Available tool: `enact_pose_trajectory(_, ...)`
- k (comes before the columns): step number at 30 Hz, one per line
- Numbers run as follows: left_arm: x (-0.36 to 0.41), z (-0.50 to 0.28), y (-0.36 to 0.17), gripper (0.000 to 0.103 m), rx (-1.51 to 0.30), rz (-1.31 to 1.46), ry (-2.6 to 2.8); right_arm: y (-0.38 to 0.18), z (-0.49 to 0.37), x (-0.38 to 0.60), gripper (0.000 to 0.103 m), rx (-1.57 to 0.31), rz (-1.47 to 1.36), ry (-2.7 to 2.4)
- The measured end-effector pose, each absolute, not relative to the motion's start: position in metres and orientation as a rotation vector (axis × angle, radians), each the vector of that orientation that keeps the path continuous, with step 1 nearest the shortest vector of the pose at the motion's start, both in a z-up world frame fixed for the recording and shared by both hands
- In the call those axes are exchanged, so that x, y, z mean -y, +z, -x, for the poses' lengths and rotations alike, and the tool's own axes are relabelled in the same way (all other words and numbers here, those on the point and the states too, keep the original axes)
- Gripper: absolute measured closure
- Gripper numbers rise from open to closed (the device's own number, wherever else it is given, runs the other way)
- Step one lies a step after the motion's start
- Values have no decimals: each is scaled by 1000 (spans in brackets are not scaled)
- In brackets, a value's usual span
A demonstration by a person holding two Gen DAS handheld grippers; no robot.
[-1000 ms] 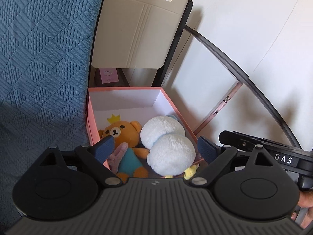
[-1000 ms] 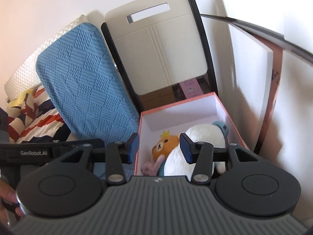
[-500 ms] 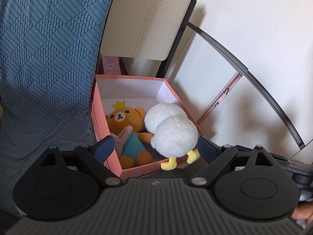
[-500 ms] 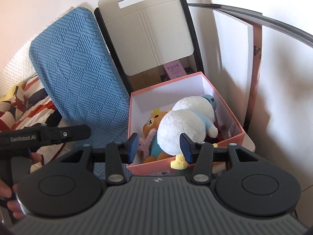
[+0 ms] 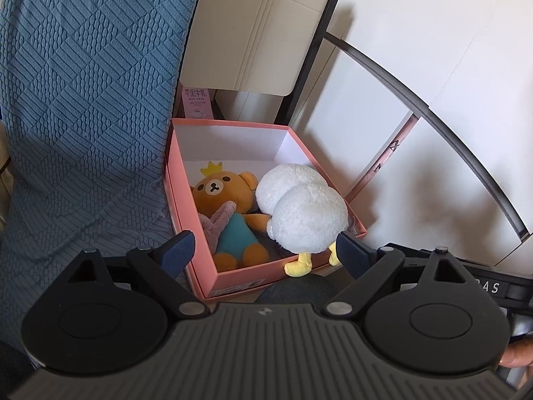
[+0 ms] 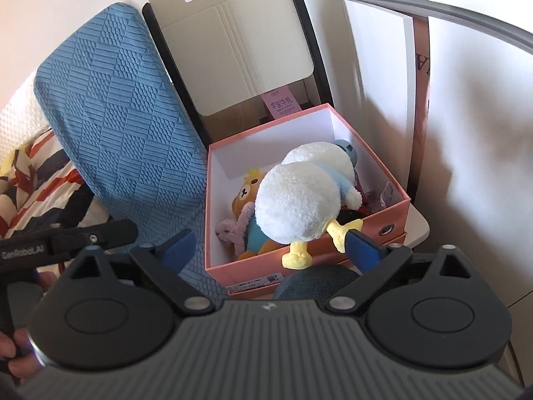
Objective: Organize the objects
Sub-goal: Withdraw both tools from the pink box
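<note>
The blue quilted cushion (image 5: 83,106) leans upright along the left side of the pink box (image 5: 186,206), touching its wall, so the box is hemmed in on that side, with a white wall panel (image 5: 383,153) a little way off on the other; behind it stands a beige folding chair back (image 5: 256,33), with a small pink carton (image 5: 197,103) tucked under it. The box sits open-topped, presumably serving as the collecting bin for the toys. Inside, the white plush duck (image 6: 299,200) lies head-down toward the far right corner, rump up, its yellow feet (image 6: 296,256) hanging over the near rim; judged from this, it was dropped in from the front and has not settled fully below the rim. The brown bear plush (image 5: 230,200) lies on its back against the left wall, partly under the duck, with a pinkish plush piece (image 5: 216,220) across its chest. Small dark and purple items fill the right corner in the right wrist view; too cluttered to identify. Right gripper (image 6: 269,246): jaws have just been opening and now stand wide apart, pads clear of everything, one near the duck's foot but not pressing it; nothing between them. Left gripper (image 5: 265,250): jaws likewise spread wide, empty, held in front of the box. A hand (image 6: 20,356) shows at the left edge of the right wrist view, holding the other gripper's handle. Judgement: placement of the duck appears done; feet may want tucking in.
</note>
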State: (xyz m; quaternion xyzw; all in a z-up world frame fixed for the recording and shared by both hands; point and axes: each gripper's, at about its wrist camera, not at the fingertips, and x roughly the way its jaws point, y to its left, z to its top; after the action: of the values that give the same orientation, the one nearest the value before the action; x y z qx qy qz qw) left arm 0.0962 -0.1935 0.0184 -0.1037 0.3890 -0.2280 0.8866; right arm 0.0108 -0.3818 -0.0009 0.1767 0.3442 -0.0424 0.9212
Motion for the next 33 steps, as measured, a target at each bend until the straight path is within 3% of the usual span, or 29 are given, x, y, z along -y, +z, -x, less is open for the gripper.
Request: enact_pose_trajectory(33, 198, -95, 18, 9, -813, 213, -480, -3, -8, 384, 5, -730, -366, -87)
